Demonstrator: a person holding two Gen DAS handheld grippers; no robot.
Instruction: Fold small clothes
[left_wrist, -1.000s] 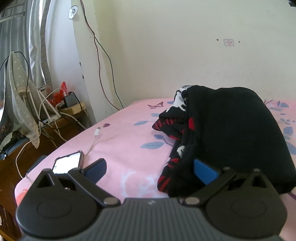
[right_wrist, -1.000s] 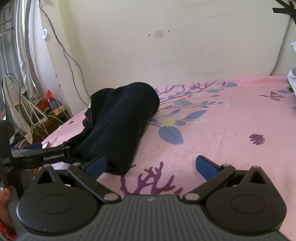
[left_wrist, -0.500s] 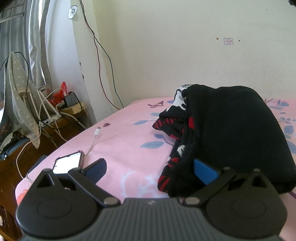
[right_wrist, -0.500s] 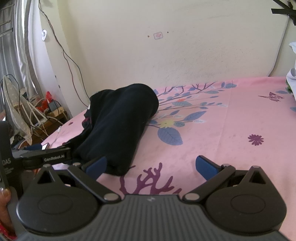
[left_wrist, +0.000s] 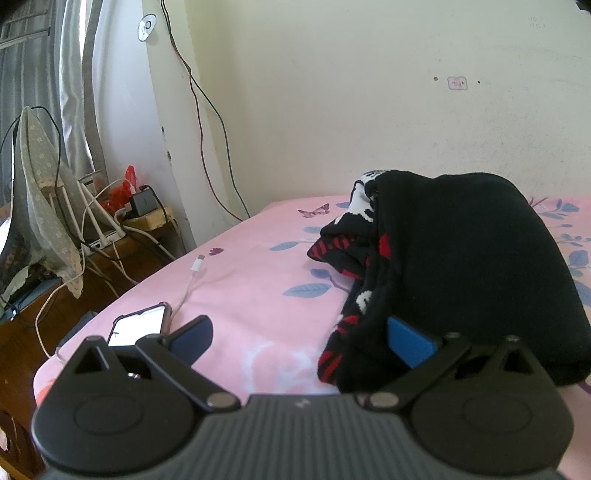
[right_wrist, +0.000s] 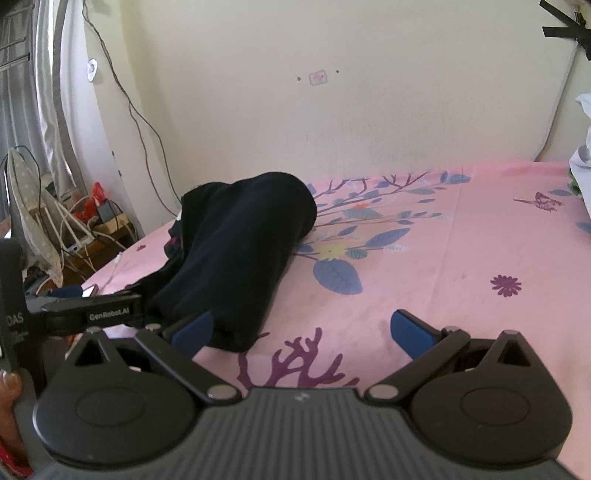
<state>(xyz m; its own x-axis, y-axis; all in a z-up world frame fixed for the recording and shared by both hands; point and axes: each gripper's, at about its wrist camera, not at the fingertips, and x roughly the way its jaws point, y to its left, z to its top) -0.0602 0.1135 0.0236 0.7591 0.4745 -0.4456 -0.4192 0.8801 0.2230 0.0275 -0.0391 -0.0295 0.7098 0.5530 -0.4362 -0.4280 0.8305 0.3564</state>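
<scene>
A folded black garment (left_wrist: 461, 258) lies on the pink floral bed sheet (left_wrist: 258, 280), with a black, red and white patterned piece (left_wrist: 347, 240) sticking out from under it. My left gripper (left_wrist: 299, 339) is open at the garment's near left corner, its right finger against the cloth. In the right wrist view the garment (right_wrist: 240, 251) lies left of centre. My right gripper (right_wrist: 301, 328) is open and empty, its left finger by the garment's near end. The left gripper (right_wrist: 85, 314) shows at the left edge.
A phone (left_wrist: 138, 325) with a lit screen and a white charging cable (left_wrist: 192, 273) lie on the bed's left edge. A wooden side table (left_wrist: 110, 254) with cables and a plug strip stands to the left. White cloth (right_wrist: 581, 166) sits at the far right.
Both grippers have barely moved; the views shift slightly. The garment lies as before.
</scene>
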